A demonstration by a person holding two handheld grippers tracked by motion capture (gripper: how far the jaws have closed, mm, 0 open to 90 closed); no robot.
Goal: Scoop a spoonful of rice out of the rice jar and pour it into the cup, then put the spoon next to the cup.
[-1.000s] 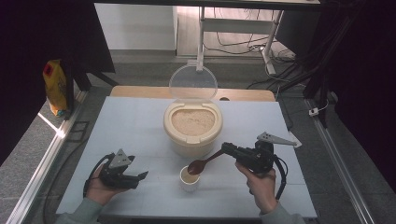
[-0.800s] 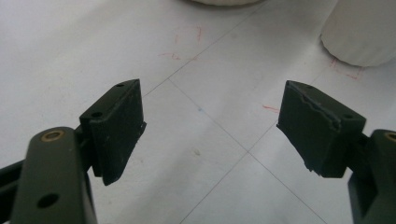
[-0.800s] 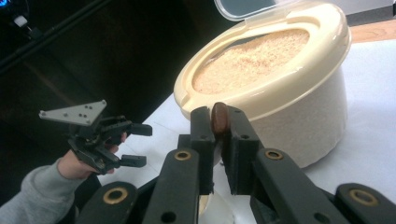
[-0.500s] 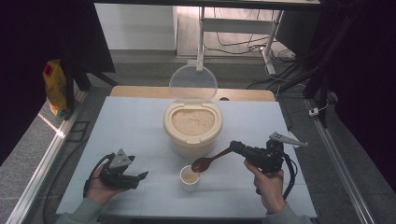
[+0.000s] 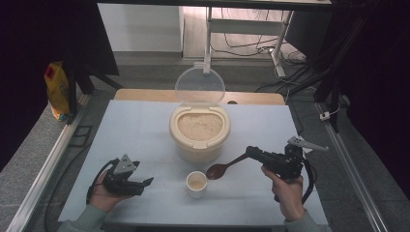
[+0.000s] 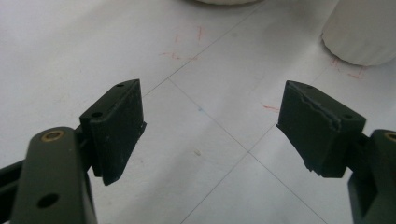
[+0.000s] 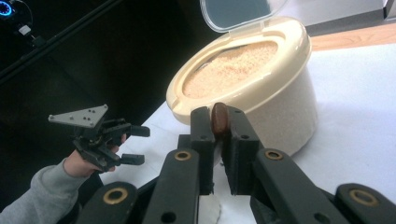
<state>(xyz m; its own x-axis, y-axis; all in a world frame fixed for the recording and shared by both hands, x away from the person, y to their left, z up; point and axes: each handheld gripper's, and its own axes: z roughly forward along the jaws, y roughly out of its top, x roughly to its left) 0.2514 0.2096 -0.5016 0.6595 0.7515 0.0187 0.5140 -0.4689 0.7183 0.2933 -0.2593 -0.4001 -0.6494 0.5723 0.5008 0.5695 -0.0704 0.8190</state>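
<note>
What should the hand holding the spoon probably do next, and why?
Probably swing the spoon up to the open container for a scoop: the right gripper is shut on its handle, its bowl hangs beside the small cup, apparently empty, while grain fills the container.

Both tongs are black, each trailing a black cable and topped by a grey three-cornered plate. The left tongs (image 6: 210, 126) have thick dark pads, one chipped along its edge, on arms with brass-ringed pivots; the right tongs (image 7: 219, 128) match. The sleeves (image 5: 87, 220) are grey.
</note>
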